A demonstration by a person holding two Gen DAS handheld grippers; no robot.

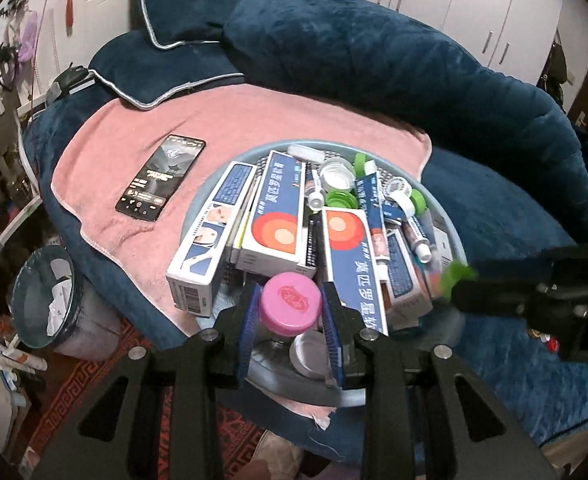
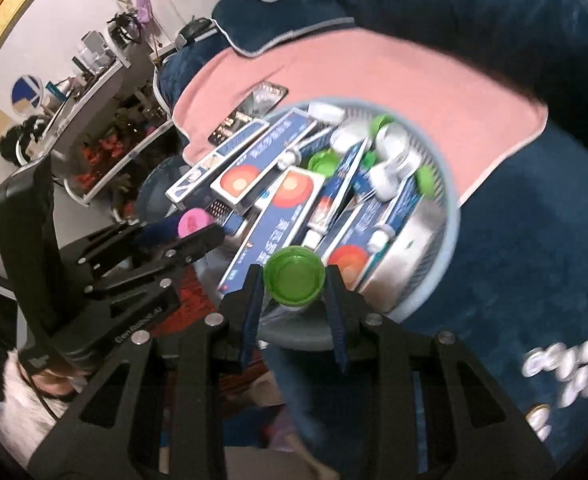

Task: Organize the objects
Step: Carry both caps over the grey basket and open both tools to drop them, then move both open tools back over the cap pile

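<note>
A pink-capped bottle (image 1: 290, 308) stands upright at the round basket's (image 1: 198, 204) near edge; boxes (image 1: 278, 216), tubes and green caps (image 1: 339, 199) (jumbled) fill the basket.

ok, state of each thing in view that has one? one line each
left gripper: shut on pink-lidded jar
right gripper: shut on green cap
phone: screen lit, flat on pink towel
basket: full, boxes and tubes piled
bin: holds paper
</note>
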